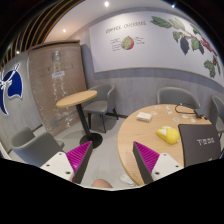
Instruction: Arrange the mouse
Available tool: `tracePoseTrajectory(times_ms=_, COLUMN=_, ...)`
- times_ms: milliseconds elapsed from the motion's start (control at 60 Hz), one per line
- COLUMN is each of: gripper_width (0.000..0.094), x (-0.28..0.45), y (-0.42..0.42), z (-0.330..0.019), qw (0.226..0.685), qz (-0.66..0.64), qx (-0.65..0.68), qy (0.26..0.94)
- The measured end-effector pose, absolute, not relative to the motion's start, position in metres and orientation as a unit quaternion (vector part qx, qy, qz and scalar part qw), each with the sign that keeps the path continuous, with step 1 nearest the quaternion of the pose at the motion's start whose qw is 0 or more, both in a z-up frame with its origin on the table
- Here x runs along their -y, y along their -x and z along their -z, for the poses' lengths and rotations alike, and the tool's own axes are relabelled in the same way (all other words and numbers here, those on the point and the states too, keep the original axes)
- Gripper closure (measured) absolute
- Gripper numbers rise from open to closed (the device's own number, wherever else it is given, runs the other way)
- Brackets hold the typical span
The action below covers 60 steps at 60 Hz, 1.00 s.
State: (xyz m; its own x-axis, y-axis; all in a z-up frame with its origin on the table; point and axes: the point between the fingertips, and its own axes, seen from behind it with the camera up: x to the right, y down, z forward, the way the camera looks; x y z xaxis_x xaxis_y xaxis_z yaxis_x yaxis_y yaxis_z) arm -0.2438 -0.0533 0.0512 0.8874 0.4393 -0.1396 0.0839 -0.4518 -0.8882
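Observation:
My gripper (112, 150) is open and empty, held in the air, its magenta pads (78, 157) spread wide over the grey floor. Ahead and to the right stands a round wooden table (135, 140). On it lies a yellow rounded object (168, 134), possibly the mouse, next to a grey laptop (198, 142). A small white object (144, 117) lies farther back on the same table. Everything on the table is well beyond my right finger.
A smaller round table (77, 98) on a black pedestal stands ahead on the left. Grey chairs (178, 97) ring both tables, one close on the left (35, 145). A wall with fruit pictures (150, 40) is behind. A skin-coloured part of a person (102, 184) shows between the fingers' bases.

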Motion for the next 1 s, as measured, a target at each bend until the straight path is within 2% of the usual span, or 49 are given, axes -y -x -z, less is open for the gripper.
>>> tracePoseTrajectory(times_ms=283, gripper_width=0.0095, x=0.020, y=0.155, z=-0.040, qw=0.512, qz=-0.083, qx=0.161, qy=0.840)
tracePoseTrajectory(times_ms=500, gripper_width=0.0101, x=-0.033, y=0.069, z=-0.007, qw=0.479, qz=-0.013, qx=0.125, qy=0.868)
tracePoseTrajectory(times_ms=617, gripper_width=0.0102, x=-0.058, y=0.058, z=0.011, qw=0.462, qz=-0.018, qx=0.109, qy=0.880)
tracePoseTrajectory(times_ms=733, gripper_width=0.0105, x=-0.086, y=0.057, z=0.009, qw=0.464, qz=-0.017, qx=0.098, qy=0.880)
tracePoseTrajectory(times_ms=817, gripper_width=0.0124, x=-0.101, y=0.059, z=0.015, qw=0.444, qz=-0.015, qx=0.098, qy=0.891)
tracePoseTrajectory(times_ms=917, gripper_width=0.0189, x=-0.120, y=0.060, z=0.016, qw=0.433, qz=-0.020, qx=0.096, qy=0.896)
tracePoseTrajectory(times_ms=1000, gripper_width=0.0384, x=-0.134, y=0.056, z=0.017, qw=0.428, qz=-0.014, qx=0.085, qy=0.900)
